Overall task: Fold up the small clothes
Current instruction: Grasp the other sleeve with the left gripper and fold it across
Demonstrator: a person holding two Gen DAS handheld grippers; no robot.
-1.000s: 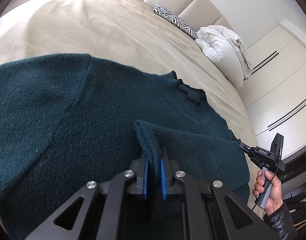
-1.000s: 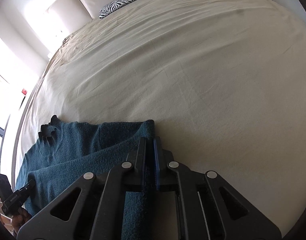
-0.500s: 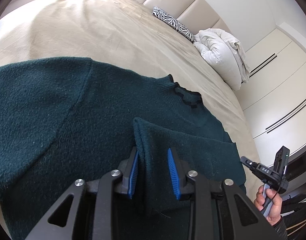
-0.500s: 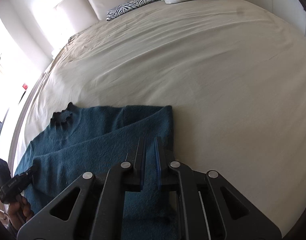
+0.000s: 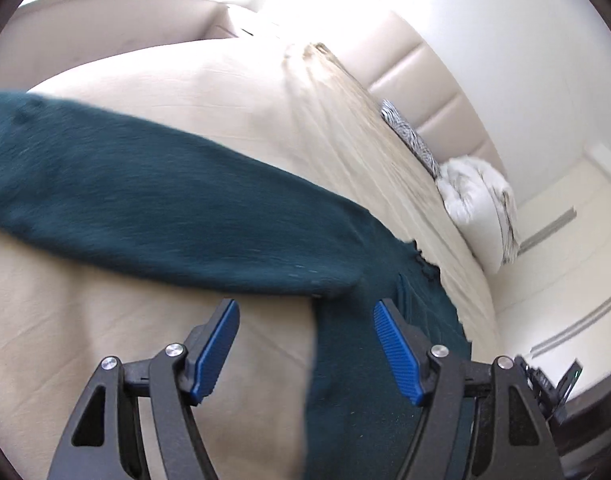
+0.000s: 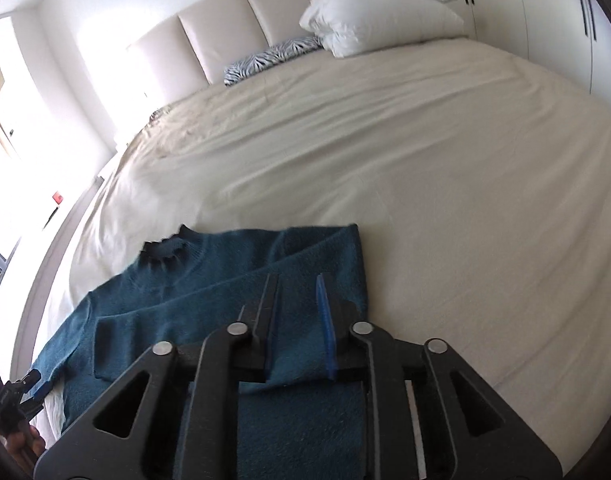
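So the dark teal sweater [image 6: 209, 304] is laid flat on the beige bed sheet [image 6: 445, 184], one sleeve folded across the body, the other [image 5: 153, 208] stretched out sideways. The left gripper [image 5: 305, 344] is spread wide, nothing pinched. The right gripper [image 6: 297, 312] is parted too, held just above the sweater's folded edge.

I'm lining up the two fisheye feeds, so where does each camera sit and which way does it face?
Left wrist: sits on the left gripper, low over the bed, facing the sweater sleeve and headboard; both open blue fingers show.
Right wrist: sits on the right gripper, facing up the bed toward the headboard; its parted fingers show.
Shared: sweater, zebra pillow, white pillows, wardrobe.
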